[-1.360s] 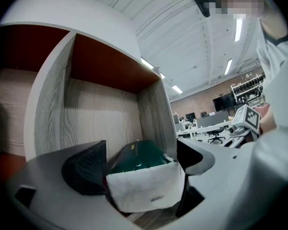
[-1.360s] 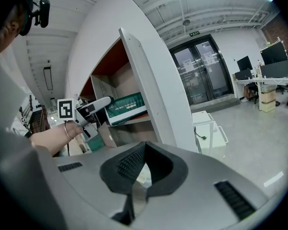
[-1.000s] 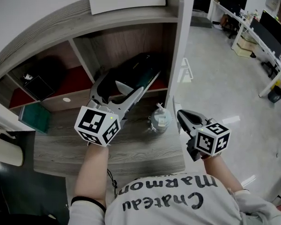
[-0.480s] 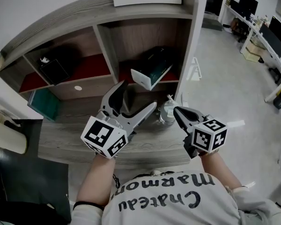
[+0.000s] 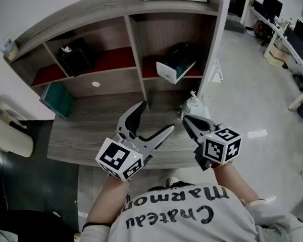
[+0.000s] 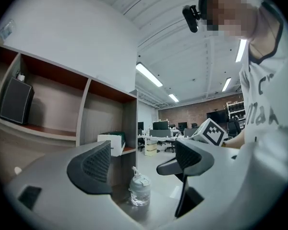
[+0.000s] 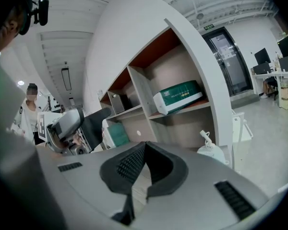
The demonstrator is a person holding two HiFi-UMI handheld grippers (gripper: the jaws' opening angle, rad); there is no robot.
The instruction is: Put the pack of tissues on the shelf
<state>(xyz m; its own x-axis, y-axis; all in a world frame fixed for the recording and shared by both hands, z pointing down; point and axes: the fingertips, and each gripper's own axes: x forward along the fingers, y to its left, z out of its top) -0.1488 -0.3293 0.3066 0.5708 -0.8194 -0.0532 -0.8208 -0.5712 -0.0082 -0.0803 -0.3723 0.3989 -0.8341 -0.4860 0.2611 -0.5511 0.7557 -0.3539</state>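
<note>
Left hand-held gripper (image 5: 156,117) hangs released and empty over the desk (image 5: 86,135); right hand-held gripper (image 5: 186,120) is clenched on nothing (a bottle (image 5: 193,105) just beside it). The pack of tissues (image 5: 175,67) lies on the shelf (image 5: 111,59), its white end seemingly overhanging, so a nudge could tip it off

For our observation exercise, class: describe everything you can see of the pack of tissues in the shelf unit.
The pack of tissues is a boxy block, dark green on top with a white end face, and its wrapper looks smooth. It sits in the right-hand compartment, resting on the red-lined shelf board. Its white end is turned outward and seems to jut slightly past the front edge. Nothing else touches it.
</note>
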